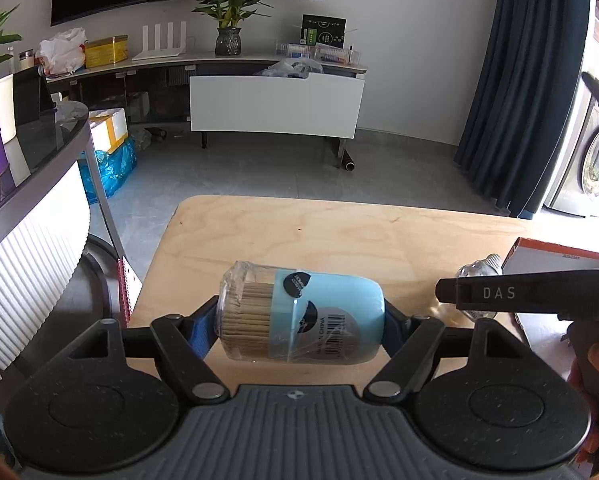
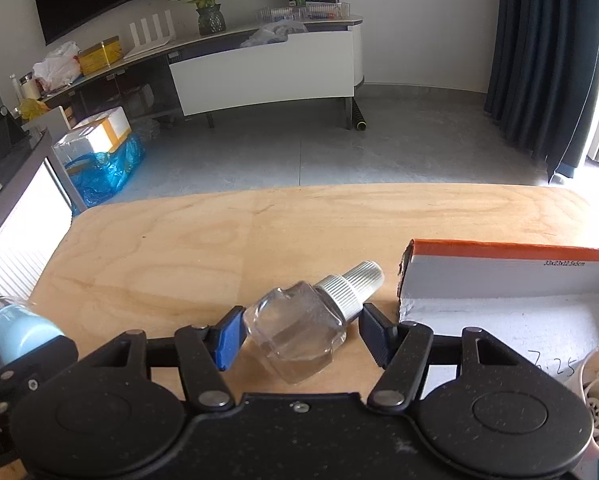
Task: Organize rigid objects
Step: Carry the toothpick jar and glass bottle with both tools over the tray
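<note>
A light blue toothpick holder (image 1: 327, 312) with a clear lid lies sideways between the jaws of my left gripper (image 1: 299, 320), which is shut on its two ends just above the wooden table (image 1: 299, 232). In the right wrist view a small clear glass bottle (image 2: 295, 332) with a ribbed silver cap lies on the table between the jaws of my right gripper (image 2: 299, 332). The blue left pad (image 2: 229, 338) is at the bottle's side, while a small gap shows at the right pad. The bottle (image 1: 475, 270) also shows in the left wrist view behind the right gripper's finger (image 1: 499, 294).
A white cardboard box (image 2: 499, 280) with an orange rim stands open on the table at the right, with a white round object (image 2: 595, 400) in its near corner. The table's left edge drops to a grey floor. A white ribbed counter (image 1: 27, 264) stands to the left.
</note>
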`<move>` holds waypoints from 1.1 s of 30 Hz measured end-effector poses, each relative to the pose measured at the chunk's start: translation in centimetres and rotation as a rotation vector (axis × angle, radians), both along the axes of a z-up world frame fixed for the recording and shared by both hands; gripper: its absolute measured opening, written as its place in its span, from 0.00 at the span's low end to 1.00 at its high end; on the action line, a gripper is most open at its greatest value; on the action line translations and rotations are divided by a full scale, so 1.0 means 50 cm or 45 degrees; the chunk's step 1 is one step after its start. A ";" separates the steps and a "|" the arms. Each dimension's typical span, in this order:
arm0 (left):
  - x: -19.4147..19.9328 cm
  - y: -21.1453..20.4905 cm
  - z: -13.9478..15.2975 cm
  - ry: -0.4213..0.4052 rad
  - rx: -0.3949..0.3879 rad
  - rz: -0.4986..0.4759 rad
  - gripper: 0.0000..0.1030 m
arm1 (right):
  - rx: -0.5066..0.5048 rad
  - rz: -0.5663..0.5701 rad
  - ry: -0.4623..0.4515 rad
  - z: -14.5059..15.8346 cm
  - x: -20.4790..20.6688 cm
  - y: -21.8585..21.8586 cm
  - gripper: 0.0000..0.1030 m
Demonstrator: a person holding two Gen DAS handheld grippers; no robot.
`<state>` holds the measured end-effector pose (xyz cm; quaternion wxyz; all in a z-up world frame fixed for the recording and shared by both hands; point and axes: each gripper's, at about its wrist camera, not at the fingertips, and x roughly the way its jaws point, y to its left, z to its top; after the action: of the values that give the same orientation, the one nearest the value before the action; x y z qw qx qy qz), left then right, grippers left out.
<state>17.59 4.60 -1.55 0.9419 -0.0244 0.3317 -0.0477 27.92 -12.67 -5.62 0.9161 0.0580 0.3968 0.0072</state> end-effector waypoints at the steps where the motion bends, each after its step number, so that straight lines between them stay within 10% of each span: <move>1: -0.006 0.000 0.001 -0.002 -0.001 0.004 0.76 | 0.014 0.017 -0.001 0.005 -0.011 0.001 0.73; 33: -0.228 -0.034 0.116 -0.093 -0.012 0.066 0.76 | 0.015 0.174 -0.247 0.201 -0.383 -0.008 0.73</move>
<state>6.17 2.89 4.27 0.9541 -0.0358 0.2961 -0.0257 8.80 -13.08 4.44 0.9471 0.0353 0.3093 0.0776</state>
